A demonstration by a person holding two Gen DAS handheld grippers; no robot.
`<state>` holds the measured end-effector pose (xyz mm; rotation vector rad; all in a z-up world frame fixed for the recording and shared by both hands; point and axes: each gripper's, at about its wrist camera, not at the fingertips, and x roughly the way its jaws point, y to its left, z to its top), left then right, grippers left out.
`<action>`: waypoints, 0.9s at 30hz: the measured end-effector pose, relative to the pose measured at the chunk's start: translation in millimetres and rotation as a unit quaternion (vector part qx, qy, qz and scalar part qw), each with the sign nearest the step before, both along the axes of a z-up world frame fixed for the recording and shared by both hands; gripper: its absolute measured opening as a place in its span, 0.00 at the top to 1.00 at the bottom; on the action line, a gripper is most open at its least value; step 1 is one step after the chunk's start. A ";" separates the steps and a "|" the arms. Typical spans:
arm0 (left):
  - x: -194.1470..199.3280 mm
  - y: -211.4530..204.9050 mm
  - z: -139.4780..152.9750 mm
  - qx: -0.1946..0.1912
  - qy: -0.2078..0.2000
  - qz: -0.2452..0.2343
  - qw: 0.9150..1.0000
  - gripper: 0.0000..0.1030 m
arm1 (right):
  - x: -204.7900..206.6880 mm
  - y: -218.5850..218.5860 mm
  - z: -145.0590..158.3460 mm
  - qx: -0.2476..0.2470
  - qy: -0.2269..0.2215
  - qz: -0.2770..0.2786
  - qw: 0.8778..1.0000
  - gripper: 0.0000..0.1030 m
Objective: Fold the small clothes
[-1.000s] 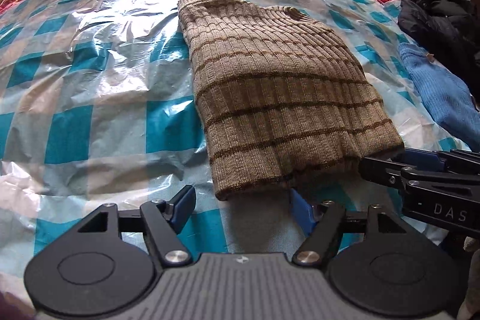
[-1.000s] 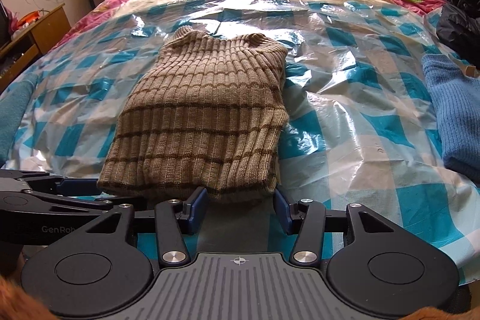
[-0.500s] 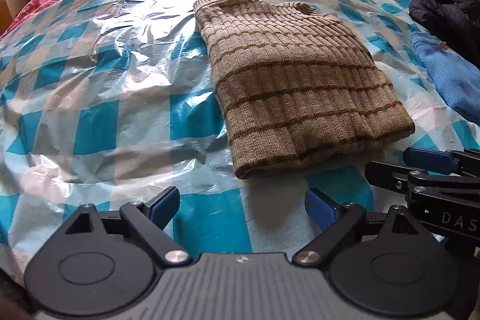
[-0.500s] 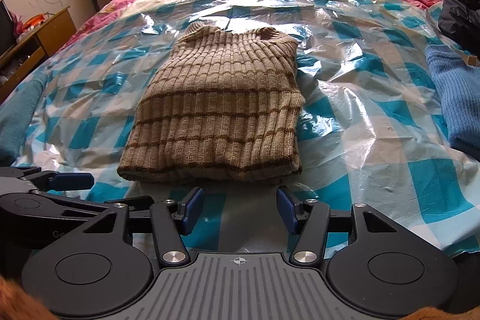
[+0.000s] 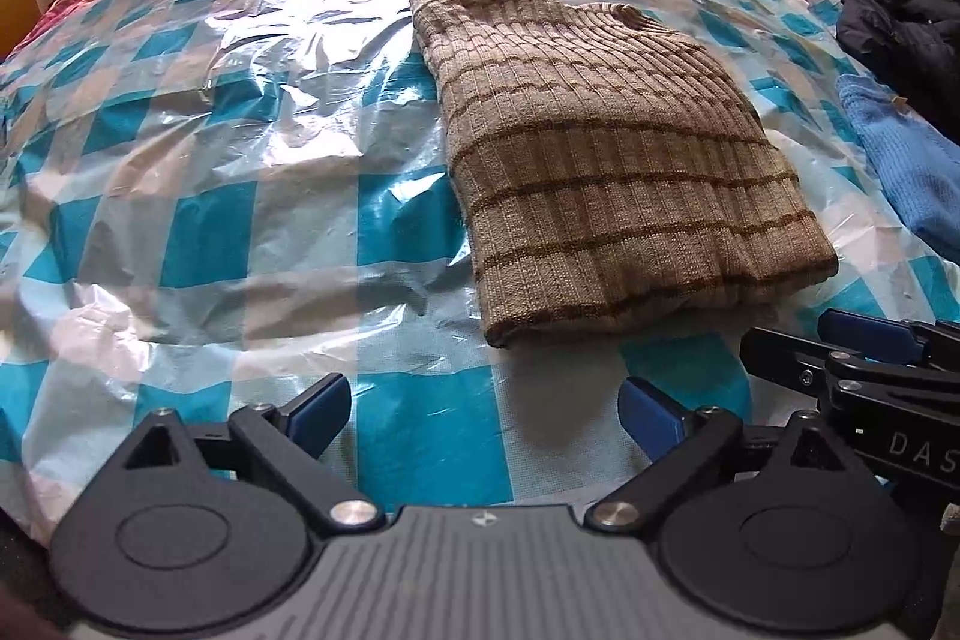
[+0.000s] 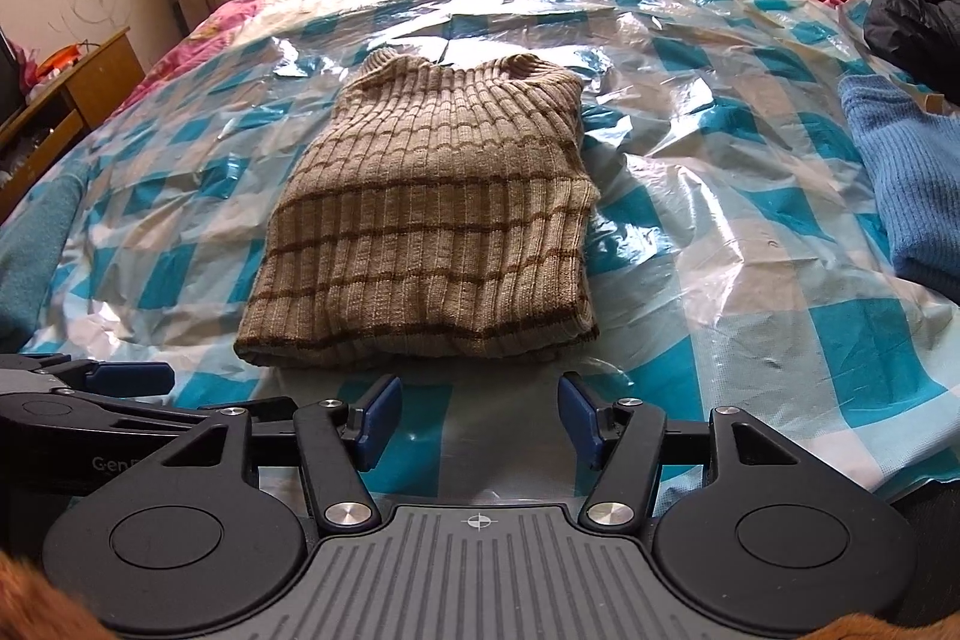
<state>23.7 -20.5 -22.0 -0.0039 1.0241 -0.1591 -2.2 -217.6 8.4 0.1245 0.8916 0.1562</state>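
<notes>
Now the tan ribbed knit sweater with brown stripes (image 6: 432, 220) lies folded on the checked plastic sheet (image 6: 720, 232), soft and floppy; left gripper (image 5: 483, 409) and right gripper (image 6: 477, 418) gape empty — best pinched at its near doubled edge.

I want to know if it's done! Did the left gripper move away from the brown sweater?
Yes. The left gripper has backed away from the brown sweater: a second ago its fingers reached the near hem, and now checkered plastic sheet shows between them. It is open.
</notes>
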 end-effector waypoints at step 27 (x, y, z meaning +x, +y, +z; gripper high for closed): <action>-4.2 -3.5 5.1 0.044 -0.013 0.016 0.999 0.00 | -0.4 4.7 -2.6 -0.022 0.003 -0.018 1.000 0.38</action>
